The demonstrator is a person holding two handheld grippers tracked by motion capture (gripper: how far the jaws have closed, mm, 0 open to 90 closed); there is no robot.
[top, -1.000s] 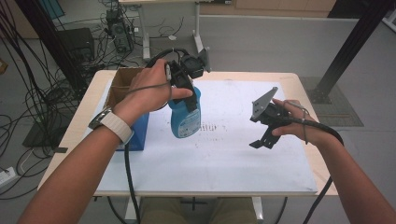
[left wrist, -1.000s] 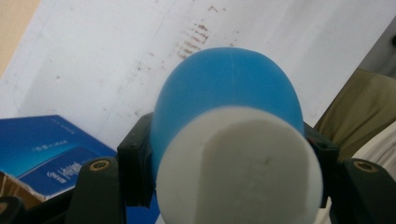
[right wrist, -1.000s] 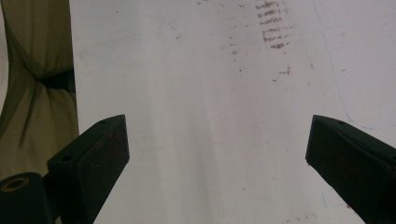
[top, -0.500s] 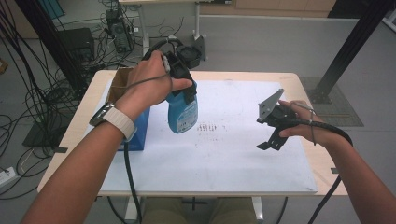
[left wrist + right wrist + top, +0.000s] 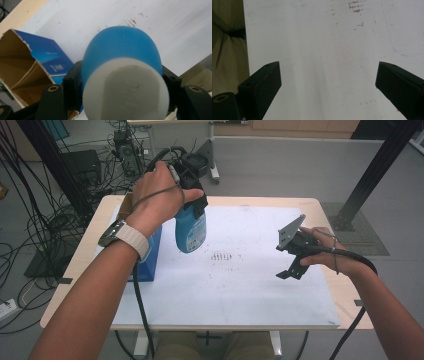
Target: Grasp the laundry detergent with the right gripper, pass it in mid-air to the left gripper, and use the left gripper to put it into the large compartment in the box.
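Observation:
A blue plastic bottle [image 5: 190, 232] with a white end hangs above the white sheet [image 5: 240, 285], left of the table's middle. My left gripper [image 5: 192, 212] points down and is shut on its upper part. In the left gripper view the bottle's white round end [image 5: 125, 90] faces the camera between the two black jaws, and the blue body [image 5: 122, 45] bulges beyond it. My right gripper [image 5: 290, 265] hovers over the right side of the sheet. It stands open in the right gripper view [image 5: 328, 82], with nothing but bare sheet between the jaws.
An open blue carton [image 5: 147, 255] with a torn brown inside [image 5: 22, 65] stands at the table's left edge, just beside the bottle. Small dark marks [image 5: 222, 256] dot the sheet's middle. Cables and stands crowd the floor beyond the wooden table [image 5: 345, 295].
My left hand has lifted the bottle higher above the sheet and drawn it slightly toward the carton. The right gripper has barely shifted.

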